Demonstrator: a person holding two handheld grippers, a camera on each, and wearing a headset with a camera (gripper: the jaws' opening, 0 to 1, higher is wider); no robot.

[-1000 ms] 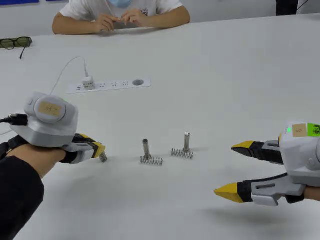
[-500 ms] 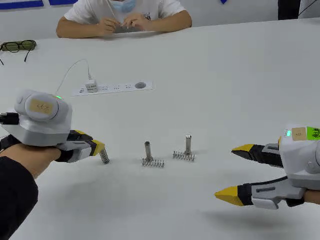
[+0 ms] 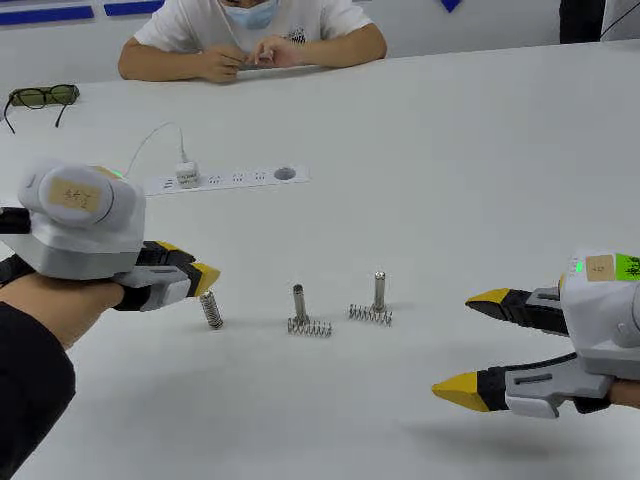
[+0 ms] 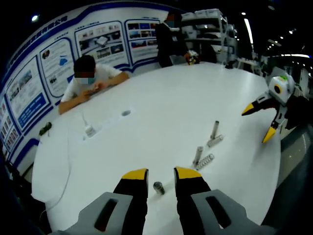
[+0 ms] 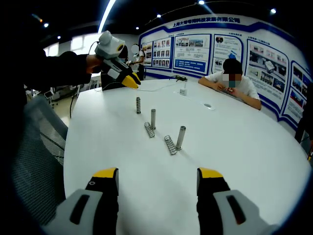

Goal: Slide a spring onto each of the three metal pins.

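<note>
Spring [image 3: 211,311] on leftmost pin [image 4: 158,186], untouched; left hand-held gripper [image 4: 160,174] narrowly parted (empty); right hand-held gripper [image 5: 159,173] wide, empty.

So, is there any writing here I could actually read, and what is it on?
Nothing reads clearly.
Banner: Chinese characters, too blurred to quote.
Posters: too small.
Left gripper label: blurred.
Right gripper tan tag, green tag: blurred.
Shirt print: too small.
</note>
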